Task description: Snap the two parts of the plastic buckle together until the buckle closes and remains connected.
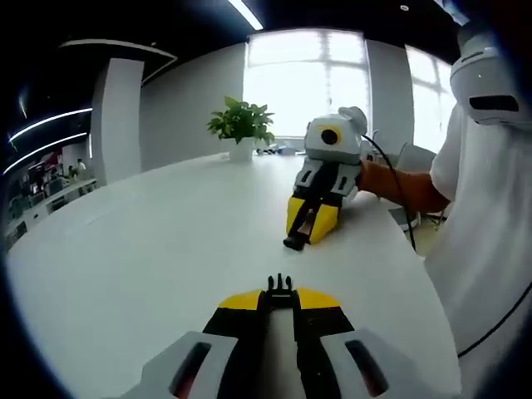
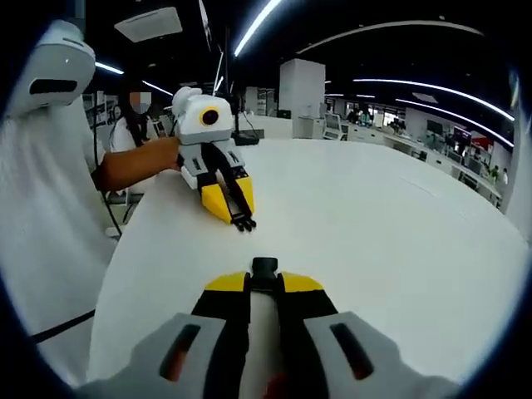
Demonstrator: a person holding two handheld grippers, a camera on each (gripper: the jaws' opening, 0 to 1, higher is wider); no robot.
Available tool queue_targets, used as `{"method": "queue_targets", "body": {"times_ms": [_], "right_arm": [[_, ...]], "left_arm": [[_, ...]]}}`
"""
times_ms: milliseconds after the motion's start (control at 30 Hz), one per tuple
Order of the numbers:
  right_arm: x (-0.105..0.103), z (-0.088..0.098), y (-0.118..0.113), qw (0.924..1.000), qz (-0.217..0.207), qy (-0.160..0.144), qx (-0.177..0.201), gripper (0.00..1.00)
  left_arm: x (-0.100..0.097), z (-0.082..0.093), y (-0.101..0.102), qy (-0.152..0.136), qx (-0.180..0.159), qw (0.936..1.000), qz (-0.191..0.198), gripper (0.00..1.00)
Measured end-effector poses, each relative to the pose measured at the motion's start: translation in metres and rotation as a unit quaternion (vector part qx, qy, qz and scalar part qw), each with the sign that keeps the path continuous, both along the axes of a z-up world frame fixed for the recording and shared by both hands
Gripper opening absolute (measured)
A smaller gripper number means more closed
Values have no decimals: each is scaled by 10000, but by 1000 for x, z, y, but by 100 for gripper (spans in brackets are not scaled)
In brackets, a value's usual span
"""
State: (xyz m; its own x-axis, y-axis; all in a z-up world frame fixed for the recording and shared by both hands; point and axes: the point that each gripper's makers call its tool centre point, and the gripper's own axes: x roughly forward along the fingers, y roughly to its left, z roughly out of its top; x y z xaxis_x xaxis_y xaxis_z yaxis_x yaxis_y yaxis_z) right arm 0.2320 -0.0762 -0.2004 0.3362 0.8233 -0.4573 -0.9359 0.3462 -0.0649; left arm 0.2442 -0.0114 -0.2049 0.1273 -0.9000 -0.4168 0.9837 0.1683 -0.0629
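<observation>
Left gripper (image 1: 279,293): jaws clamped on pronged buckle half (image 1: 279,287). Right gripper (image 2: 264,274), facing it across white table (image 2: 374,216): jaws clamped on socket buckle half (image 2: 264,267). Halves well apart.

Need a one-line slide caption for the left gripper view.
Left gripper grips pronged buckle half; right gripper faces it across white table.

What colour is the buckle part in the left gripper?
Black; the pronged buckle part shows best in the left gripper view.

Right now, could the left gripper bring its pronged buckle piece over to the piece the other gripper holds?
Probably yes. The left gripper holds the pronged piece, the right gripper holds the socket piece, and bare white table lies between them.
</observation>
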Motion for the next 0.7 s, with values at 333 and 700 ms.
{"method": "queue_targets", "body": {"times_ms": [333, 700], "right_arm": [[-1, -1, -1, 9983, 570, 123, -39, 13], [-10, -1, 6, 9938, 1103, 168, -4, 13]], "left_arm": [[-11, 0, -4, 19, -72, 9982, -601, 12], [-14, 0, -9, 57, -137, 9960, -886, 12]]}}
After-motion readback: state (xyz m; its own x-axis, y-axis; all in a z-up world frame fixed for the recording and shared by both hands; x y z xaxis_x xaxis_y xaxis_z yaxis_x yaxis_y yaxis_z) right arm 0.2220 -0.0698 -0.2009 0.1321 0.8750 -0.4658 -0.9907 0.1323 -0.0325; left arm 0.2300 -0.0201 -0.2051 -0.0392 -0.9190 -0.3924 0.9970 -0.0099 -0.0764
